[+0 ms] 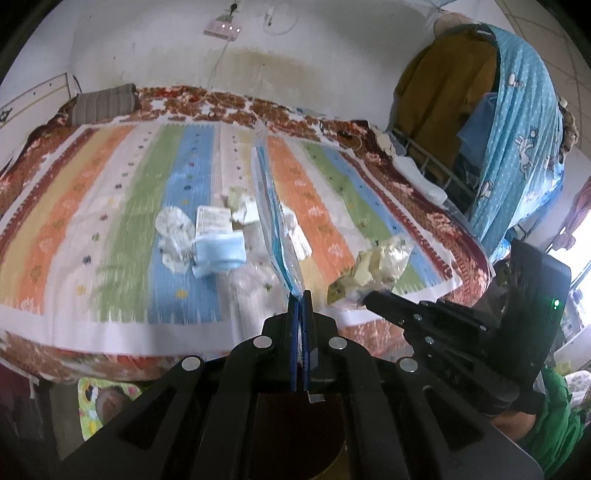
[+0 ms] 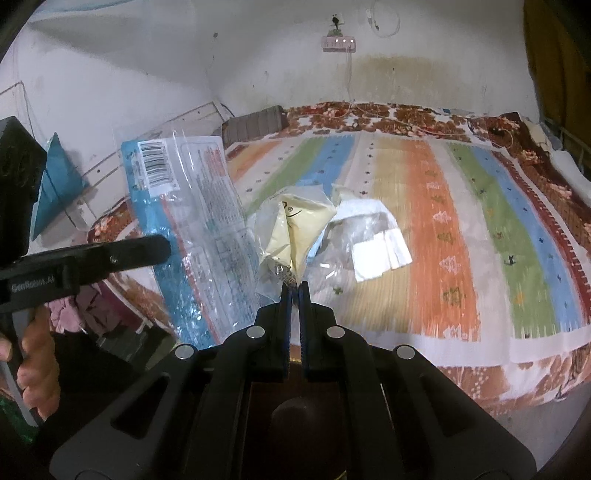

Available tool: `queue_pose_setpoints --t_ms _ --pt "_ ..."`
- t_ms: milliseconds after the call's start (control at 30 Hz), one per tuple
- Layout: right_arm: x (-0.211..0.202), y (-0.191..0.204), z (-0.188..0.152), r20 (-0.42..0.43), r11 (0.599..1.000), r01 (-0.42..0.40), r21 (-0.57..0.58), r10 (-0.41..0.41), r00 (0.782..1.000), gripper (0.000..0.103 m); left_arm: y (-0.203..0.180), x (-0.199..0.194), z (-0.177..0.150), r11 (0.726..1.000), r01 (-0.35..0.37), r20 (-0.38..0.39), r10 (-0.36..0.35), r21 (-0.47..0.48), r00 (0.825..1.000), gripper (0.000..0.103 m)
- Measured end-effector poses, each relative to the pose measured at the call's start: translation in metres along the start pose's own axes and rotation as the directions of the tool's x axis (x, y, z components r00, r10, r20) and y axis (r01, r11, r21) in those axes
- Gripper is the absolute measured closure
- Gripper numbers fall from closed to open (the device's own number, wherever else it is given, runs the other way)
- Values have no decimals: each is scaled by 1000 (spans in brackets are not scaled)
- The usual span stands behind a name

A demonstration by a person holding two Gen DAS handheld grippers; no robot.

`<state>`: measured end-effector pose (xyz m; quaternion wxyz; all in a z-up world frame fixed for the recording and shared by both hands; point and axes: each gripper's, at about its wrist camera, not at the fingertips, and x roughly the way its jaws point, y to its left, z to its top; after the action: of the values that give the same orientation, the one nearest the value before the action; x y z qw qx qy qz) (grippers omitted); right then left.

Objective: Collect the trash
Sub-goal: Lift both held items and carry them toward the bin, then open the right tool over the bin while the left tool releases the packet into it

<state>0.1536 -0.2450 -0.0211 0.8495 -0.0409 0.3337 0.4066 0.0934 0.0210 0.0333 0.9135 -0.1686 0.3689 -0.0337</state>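
My left gripper [image 1: 301,297] is shut on the lower edge of a clear and blue plastic bag [image 1: 275,221], which stands edge-on above the bed. In the right wrist view the same bag [image 2: 192,229] shows its barcode side, with the left gripper [image 2: 164,246] at its left edge. My right gripper [image 2: 294,287] is shut on a crumpled yellowish wrapper [image 2: 291,229], also seen beside the right gripper [image 1: 369,297] as the wrapper [image 1: 384,260]. On the striped blanket [image 1: 110,221] lie a white tissue wad [image 1: 173,232], a blue face mask [image 1: 219,254], a printed packet [image 1: 212,219] and white paper [image 2: 380,254].
The bed fills both views, with a grey pillow [image 1: 103,105] at its far end against the wall. A power strip [image 1: 222,28] hangs on the wall. Hanging clothes and a blue cloth [image 1: 517,147] stand at the right. A person's hand [image 2: 37,369] holds the left gripper.
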Motion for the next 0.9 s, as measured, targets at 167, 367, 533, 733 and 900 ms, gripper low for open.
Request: queue_pose_setpoints --t_ms 167,367,533,733,900 --pt "1 6 -15 -27 1000 -3 -1 3 1000 100 0 0 -17 1000 -4 -31 3 -12 1000 102" --pt "4 10 -32 -70 1000 2 -2 -2 998 100 0 4 -37 999 -18 -75 15 -31 997 102" --pt "13 12 -49 -137 1000 7 10 -5 990 100 2 13 -55 998 -51 -134 45 -47 990 102" --pt "23 17 -65 -200 1000 10 6 -8 980 100 0 25 -70 997 -72 -197 63 -38 978 102" --pt "38 15 -82 -282 999 39 18 -32 959 100 6 40 -82 993 -98 -269 78 -61 960 102"
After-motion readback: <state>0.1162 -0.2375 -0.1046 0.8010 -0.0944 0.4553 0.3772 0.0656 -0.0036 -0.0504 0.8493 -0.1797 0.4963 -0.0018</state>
